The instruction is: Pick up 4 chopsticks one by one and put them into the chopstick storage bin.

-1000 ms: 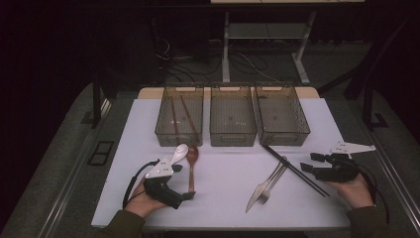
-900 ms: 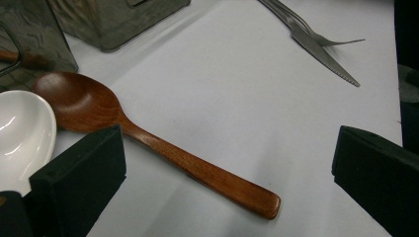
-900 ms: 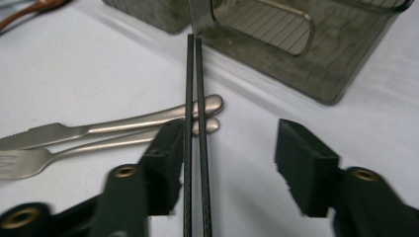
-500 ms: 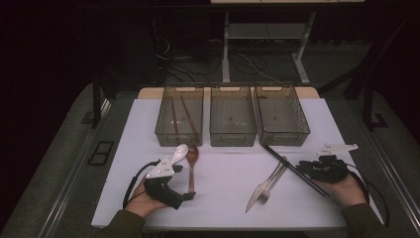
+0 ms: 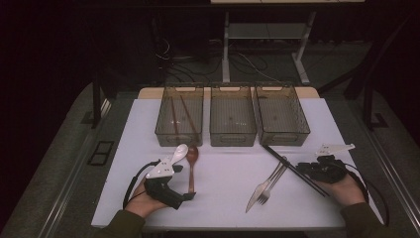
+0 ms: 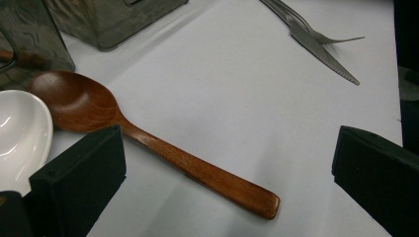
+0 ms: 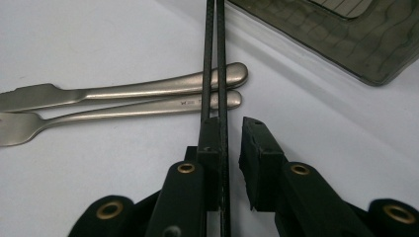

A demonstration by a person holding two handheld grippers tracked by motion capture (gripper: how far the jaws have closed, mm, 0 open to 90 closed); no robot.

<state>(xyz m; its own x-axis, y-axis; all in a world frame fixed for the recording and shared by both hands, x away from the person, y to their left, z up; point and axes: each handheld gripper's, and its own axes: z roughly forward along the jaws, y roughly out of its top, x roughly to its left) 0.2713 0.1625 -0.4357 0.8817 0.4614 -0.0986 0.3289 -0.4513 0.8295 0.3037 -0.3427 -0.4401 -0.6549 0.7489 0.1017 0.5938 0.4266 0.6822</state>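
- Lower left of the high view: the left claw (image 5: 189,196) rests on the counter (image 5: 223,168), jaws wide apart, straddling the wooden spoon (image 6: 148,140) without touching it.
- Beside the spoon's bowl lies a white spoon (image 6: 17,133).
- Lower right: the right claw (image 7: 230,143) is nearly closed around the black chopsticks (image 7: 216,59), which cross the knife (image 7: 123,89) and fork (image 7: 123,113) handles.

tool (image 7: 231,131) nearly closed around black chopsticks (image 7: 216,59) crossing two steel handles (image 7: 148,96)
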